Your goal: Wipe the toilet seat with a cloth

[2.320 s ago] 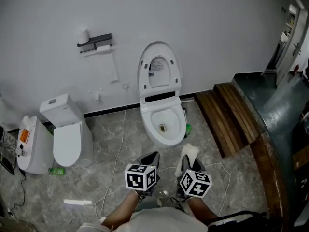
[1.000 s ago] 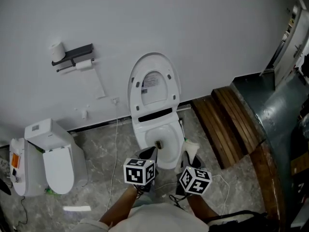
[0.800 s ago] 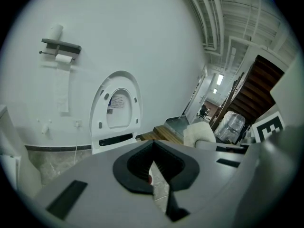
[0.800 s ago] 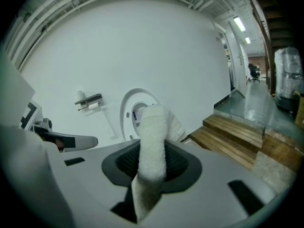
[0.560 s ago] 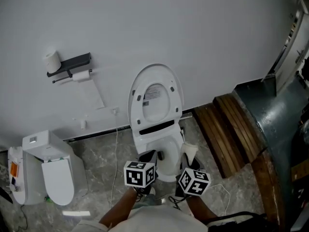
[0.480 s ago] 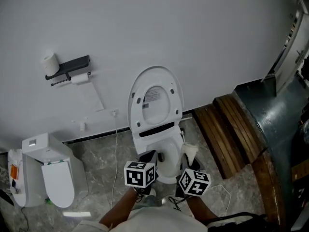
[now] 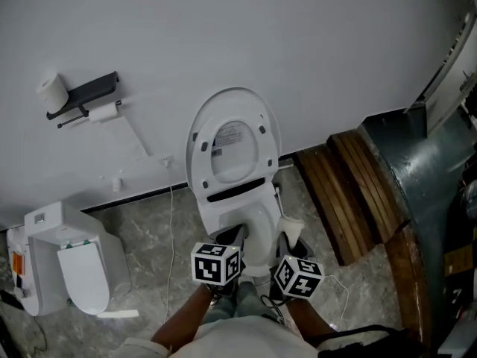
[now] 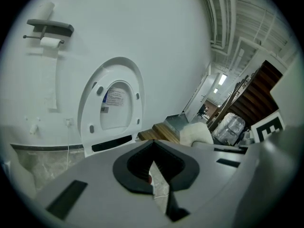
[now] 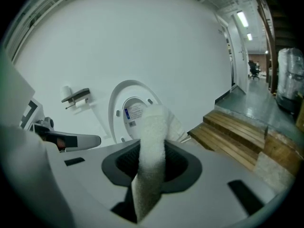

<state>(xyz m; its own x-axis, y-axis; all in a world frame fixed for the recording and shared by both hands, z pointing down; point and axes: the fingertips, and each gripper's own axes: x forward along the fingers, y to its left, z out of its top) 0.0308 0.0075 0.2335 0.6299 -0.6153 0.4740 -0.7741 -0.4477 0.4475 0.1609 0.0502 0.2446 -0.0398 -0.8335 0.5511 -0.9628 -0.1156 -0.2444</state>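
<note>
A white toilet stands against the wall with its seat and lid (image 7: 232,142) raised; the bowl's rim (image 7: 262,226) shows below it. My left gripper (image 7: 232,236) is shut with nothing in it, its tips over the front of the bowl. The right gripper (image 7: 289,242) is shut on a white cloth (image 7: 291,226), which sticks up past the jaws beside the bowl's right edge. In the right gripper view the cloth (image 9: 152,146) stands between the jaws in front of the raised seat (image 9: 130,109). The left gripper view shows the raised seat (image 8: 111,108) ahead and the cloth (image 8: 197,132) at right.
A second white toilet (image 7: 71,263) sits at lower left. A paper-roll holder (image 7: 82,95) hangs on the wall. Wooden steps (image 7: 350,189) and a dark metal ledge (image 7: 432,170) lie to the right. A white cable (image 7: 170,222) runs across the marble floor.
Both grippers have moved forward toward the toilet; their tips now reach the front of the bowl. The jaws stay as they were, the cloth still in the right one.
</note>
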